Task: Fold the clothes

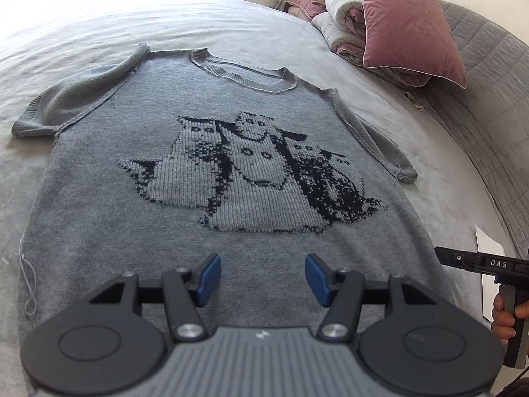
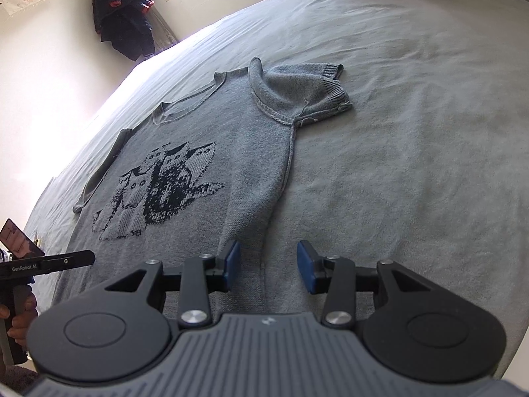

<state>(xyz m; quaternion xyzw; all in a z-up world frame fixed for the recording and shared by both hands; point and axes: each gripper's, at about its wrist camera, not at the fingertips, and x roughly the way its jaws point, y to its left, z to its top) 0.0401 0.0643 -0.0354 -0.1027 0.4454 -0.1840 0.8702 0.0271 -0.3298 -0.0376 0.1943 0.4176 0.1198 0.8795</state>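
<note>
The grey knitted sweater [image 1: 211,172] lies flat on the bed [image 1: 82,33], its hem just ahead of the left gripper [image 1: 263,279], whose fingers [image 1: 210,279] are spread and hold nothing. The right gripper [image 2: 268,269], fingers likewise spread and empty, straddles the sweater's side edge, with the bunched sleeve [image 2: 297,94] far ahead of its tips. I'd worry a pinch here catches only the top layer or the bedsheet too, dragging the fold crooked.
</note>
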